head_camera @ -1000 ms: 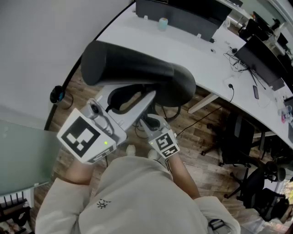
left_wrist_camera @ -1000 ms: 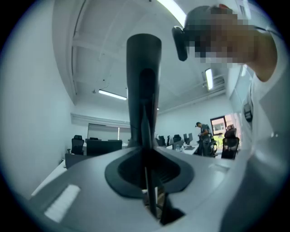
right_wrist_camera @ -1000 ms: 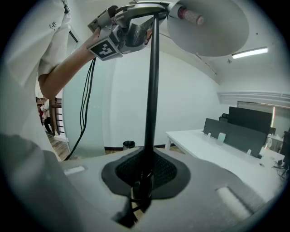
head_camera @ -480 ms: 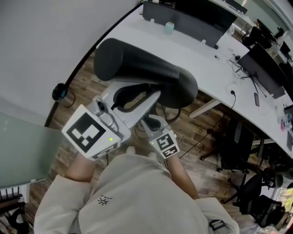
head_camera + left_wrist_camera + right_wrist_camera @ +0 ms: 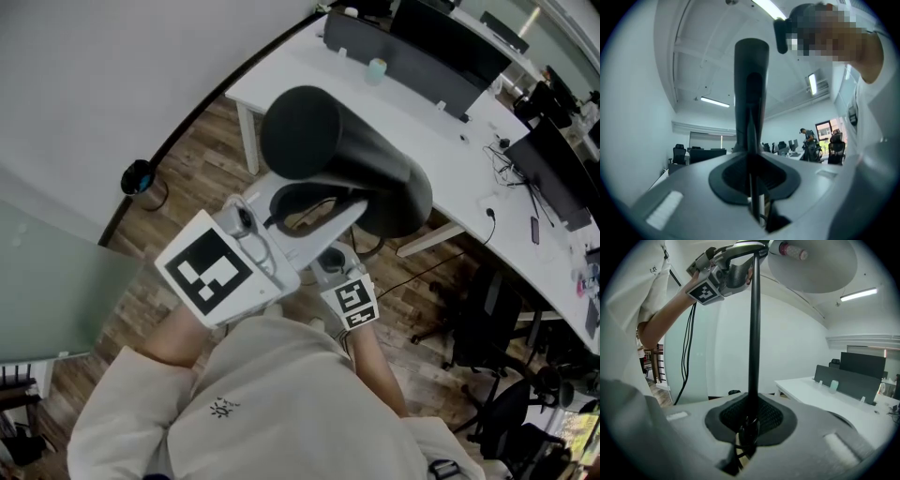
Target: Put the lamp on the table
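I hold a lamp in the air with both grippers, over the wooden floor beside the white table point(image 5: 427, 127). Its dark cylindrical shade point(image 5: 347, 159) fills the middle of the head view, with its open end turned toward the wall. My left gripper point(image 5: 328, 217) is shut on the lamp's upper stem just under the shade, where the dark stem point(image 5: 751, 93) rises between its jaws. My right gripper point(image 5: 330, 264) is shut on the thin black pole point(image 5: 753, 324) lower down. In the right gripper view the left gripper point(image 5: 733, 269) shows at the pole's top, beside the shade point(image 5: 813, 261).
On the table stand a dark divider panel point(image 5: 422, 52), a small pale cup point(image 5: 377, 67), monitors point(image 5: 553, 173) and cables. Office chairs point(image 5: 497, 281) are at the lower right. A round black object point(image 5: 139, 176) sits on the floor by the wall; a glass partition point(image 5: 47, 281) is at left.
The lamp and both grippers have moved up and to the right in the head view, closer to the table's corner. The shade's open end now shows more fully. Both grips are unchanged.
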{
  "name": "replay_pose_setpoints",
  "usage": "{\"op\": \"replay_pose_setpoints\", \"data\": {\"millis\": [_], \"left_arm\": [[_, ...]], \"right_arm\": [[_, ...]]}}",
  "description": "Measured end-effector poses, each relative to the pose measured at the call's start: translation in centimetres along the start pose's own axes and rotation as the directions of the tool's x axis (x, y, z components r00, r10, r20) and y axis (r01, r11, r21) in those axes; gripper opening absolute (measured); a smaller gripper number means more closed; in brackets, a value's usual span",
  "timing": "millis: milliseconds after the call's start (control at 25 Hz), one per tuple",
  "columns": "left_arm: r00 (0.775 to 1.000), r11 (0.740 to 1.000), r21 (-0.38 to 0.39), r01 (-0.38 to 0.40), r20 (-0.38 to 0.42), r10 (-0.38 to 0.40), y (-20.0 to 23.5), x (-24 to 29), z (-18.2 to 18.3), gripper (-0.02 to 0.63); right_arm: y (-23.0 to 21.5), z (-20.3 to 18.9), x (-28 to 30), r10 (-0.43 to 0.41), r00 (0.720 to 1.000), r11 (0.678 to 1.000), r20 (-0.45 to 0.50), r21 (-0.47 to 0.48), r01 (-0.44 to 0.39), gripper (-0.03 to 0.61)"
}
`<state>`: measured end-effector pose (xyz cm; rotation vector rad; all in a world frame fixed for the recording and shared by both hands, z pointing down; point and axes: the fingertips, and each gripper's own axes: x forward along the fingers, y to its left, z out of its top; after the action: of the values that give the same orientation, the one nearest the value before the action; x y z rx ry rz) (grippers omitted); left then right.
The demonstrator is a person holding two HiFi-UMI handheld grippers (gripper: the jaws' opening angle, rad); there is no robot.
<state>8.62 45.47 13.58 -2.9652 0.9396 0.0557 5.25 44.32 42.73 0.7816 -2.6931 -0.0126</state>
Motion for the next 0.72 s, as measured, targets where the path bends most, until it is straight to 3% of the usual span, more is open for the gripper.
{"op": "replay_pose_setpoints", "data": {"millis": [720], "left_arm": [[0.999, 1.000, -0.008, 0.017, 0.051, -0.017, 2.6, -8.3, 0.7, 0.048]], "right_arm": [[5.6, 2.4, 5.5, -0.015, 1.000, 0.999, -0.018, -0.030, 0.014, 0.040]]}}
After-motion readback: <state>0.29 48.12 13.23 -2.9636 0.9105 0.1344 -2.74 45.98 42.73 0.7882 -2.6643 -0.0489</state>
